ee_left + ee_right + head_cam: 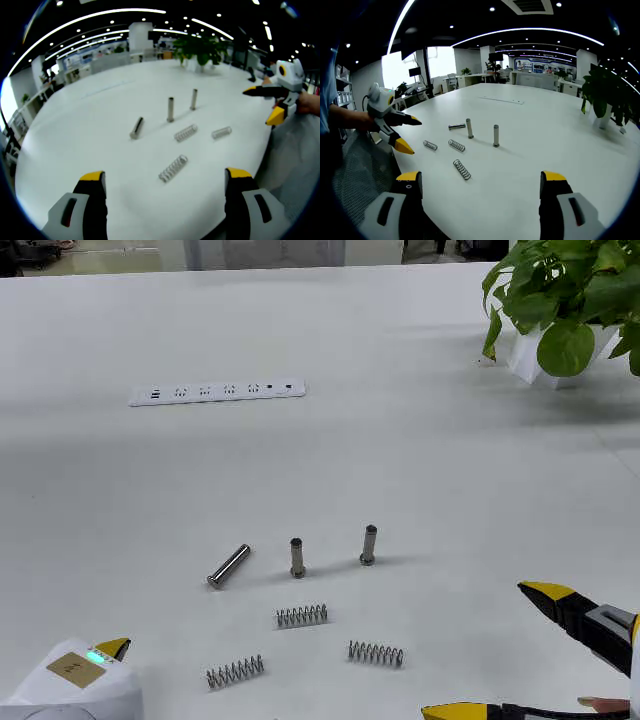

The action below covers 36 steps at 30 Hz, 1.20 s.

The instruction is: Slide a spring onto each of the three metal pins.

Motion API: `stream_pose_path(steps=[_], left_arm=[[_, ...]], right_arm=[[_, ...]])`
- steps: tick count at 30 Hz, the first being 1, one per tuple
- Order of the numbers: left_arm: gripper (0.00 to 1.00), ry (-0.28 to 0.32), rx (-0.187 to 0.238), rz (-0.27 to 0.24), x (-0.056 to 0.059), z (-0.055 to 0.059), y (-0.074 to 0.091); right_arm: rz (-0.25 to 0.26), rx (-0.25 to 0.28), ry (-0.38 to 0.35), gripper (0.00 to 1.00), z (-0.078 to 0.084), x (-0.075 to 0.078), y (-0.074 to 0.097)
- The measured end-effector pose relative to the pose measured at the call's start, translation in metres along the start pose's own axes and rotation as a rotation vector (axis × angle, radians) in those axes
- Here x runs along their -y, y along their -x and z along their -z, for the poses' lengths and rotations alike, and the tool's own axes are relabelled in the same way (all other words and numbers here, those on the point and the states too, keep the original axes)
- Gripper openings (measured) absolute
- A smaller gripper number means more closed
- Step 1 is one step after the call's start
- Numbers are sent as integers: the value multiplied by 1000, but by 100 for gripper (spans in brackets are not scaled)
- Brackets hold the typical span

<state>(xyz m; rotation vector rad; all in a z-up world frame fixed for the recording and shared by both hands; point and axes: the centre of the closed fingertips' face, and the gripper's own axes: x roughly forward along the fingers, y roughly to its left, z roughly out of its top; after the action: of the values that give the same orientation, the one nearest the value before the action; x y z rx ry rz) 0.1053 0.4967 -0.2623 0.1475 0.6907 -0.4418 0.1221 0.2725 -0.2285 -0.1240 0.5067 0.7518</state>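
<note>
2 pins [297, 557] upright, 3rd pin [228, 566] flat; 3 springs [301, 615] loose alongside.

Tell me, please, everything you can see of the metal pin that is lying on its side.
The lying pin is a short, shiny, steel-looking cylinder with a wider flat head at the end nearer the person. It rests flat on the white table, slanted, in the head view left of the two upright pins and apart from them. It carries no spring; the three springs lie loose nearer the person, none touching it. Only the table touches it.
</note>
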Motion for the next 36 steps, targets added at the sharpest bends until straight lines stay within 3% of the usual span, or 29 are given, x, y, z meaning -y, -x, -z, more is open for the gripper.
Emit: stream_pose_path(steps=[6, 19, 27, 36], left_arm=[[100, -3, -9, 11, 3, 1, -1], [100, -21, -2, 27, 7, -1, -2], [100, -19, -3, 31, 7, -1, -1], [100, -28, -9, 44, 11, 1, -2]], right_arm=[[0, 10, -45, 99, -2, 5, 0], [11, 22, -7, 99, -14, 6, 6], [21, -17, 16, 99, -1, 7, 9], [24, -30, 25, 99, 3, 6, 12]])
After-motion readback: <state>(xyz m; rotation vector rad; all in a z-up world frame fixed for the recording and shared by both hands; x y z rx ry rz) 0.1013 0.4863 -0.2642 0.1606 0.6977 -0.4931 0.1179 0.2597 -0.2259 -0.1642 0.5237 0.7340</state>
